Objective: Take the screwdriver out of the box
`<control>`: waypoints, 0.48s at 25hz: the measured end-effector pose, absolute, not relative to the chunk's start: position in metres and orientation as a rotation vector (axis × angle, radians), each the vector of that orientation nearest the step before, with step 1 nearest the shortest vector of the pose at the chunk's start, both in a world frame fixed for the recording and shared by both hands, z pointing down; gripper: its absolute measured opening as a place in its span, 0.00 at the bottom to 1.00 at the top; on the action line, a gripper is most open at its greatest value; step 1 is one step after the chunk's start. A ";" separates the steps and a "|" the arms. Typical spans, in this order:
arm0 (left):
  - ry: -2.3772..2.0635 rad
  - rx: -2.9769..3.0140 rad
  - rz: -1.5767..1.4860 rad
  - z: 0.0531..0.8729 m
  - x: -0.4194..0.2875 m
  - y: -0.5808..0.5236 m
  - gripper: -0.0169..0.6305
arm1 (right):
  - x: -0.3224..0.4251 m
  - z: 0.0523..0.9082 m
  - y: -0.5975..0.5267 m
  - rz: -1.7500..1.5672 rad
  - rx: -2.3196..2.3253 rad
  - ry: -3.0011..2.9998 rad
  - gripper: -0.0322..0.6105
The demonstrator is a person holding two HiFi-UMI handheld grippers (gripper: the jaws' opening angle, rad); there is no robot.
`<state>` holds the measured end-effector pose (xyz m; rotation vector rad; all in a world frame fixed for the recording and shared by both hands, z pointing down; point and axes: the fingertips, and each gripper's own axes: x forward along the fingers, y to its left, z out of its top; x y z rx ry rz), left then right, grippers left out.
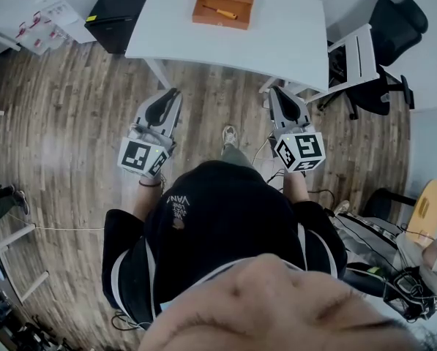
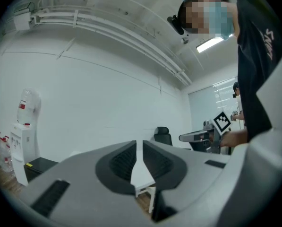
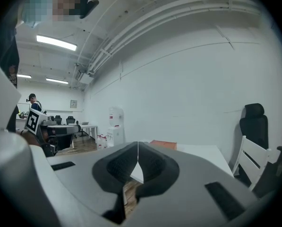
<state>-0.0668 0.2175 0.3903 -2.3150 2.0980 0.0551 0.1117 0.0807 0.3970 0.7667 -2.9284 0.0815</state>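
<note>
An open orange box (image 1: pixel 223 2) lies at the far side of the white table (image 1: pixel 277 39), and a screwdriver (image 1: pixel 219 11) with an orange handle rests inside it. Both grippers hang over the wood floor, short of the table's near edge. My left gripper (image 1: pixel 176 92) is empty, with only a thin slit between its jaws (image 2: pixel 140 143). The jaws of my right gripper (image 1: pixel 274 90) touch at the tips (image 3: pixel 138 148), with nothing held. In the right gripper view the orange box (image 3: pixel 163 144) shows just past the jaws; the screwdriver is hidden there.
A black cabinet (image 1: pixel 119 13) stands left of the table. A white chair (image 1: pixel 350 57) and a black office chair (image 1: pixel 394 20) stand to its right. A water dispenser (image 2: pixel 22 126) is by the wall. A second person sits at the lower right (image 1: pixel 430 258).
</note>
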 end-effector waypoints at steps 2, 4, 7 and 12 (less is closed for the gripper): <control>2.091 -2.314 0.048 0.388 -0.069 0.204 0.10 | 0.109 0.396 0.067 0.084 0.767 -2.931 0.07; 2.095 -2.306 0.046 0.386 -0.073 0.190 0.10 | 0.104 0.395 0.053 0.086 0.756 -2.936 0.07; 2.111 -2.290 0.048 0.385 -0.076 0.168 0.10 | 0.098 0.395 0.030 0.083 0.727 -2.940 0.07; 2.144 -2.262 0.051 0.382 -0.082 0.130 0.10 | 0.086 0.396 -0.011 0.085 0.666 -2.946 0.07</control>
